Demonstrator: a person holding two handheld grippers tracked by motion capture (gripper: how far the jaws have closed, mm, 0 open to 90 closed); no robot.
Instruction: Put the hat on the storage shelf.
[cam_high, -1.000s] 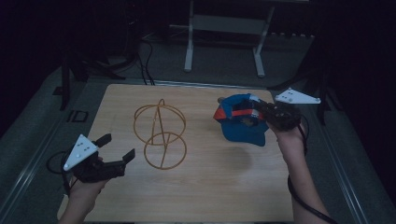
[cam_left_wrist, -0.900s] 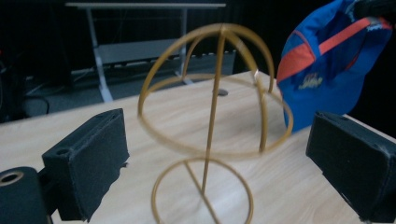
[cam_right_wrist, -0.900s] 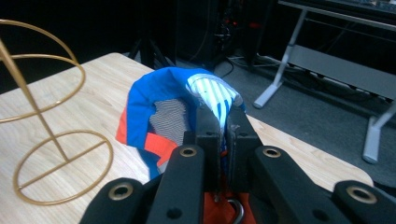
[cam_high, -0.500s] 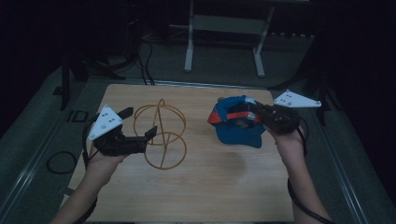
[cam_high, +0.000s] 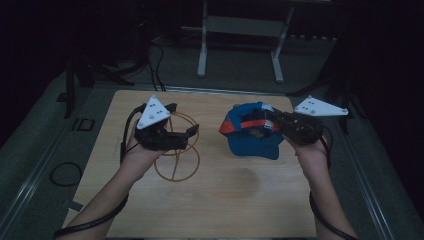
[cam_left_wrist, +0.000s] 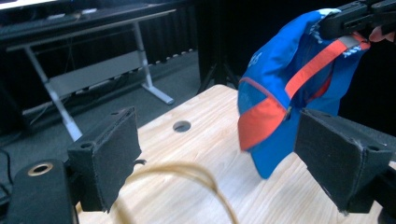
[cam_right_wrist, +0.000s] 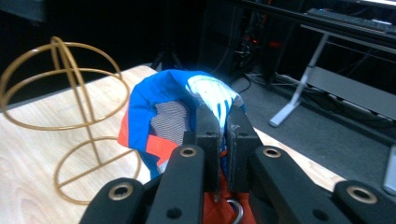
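A gold wire stand (cam_high: 176, 167) made of rings rises left of centre on the wooden table (cam_high: 225, 200). My left gripper (cam_high: 183, 120) hovers open at the stand's upper rings, and a curve of the wire (cam_left_wrist: 187, 170) lies low between its wide-apart pads (cam_left_wrist: 109, 154). A blue cap (cam_high: 252, 142) with an orange band hangs above the table's right half. My right gripper (cam_high: 277, 122) is shut on the cap's rim, its jaws pressed on the fabric (cam_right_wrist: 159, 98). The left gripper view shows the cap (cam_left_wrist: 280, 88) hanging from the right gripper (cam_left_wrist: 359, 16). The stand (cam_right_wrist: 60, 84) is left of the cap in the right gripper view.
A grey metal desk frame (cam_high: 240, 30) stands on the floor beyond the table's far edge. A black cable loop (cam_high: 62, 172) lies on the floor at the left. The table has a round hole (cam_left_wrist: 181, 126) near its far edge. The surroundings are dark.
My left gripper has moved from the table's front left corner forward and rightward to the wire stand. The right gripper has held the cap almost still.
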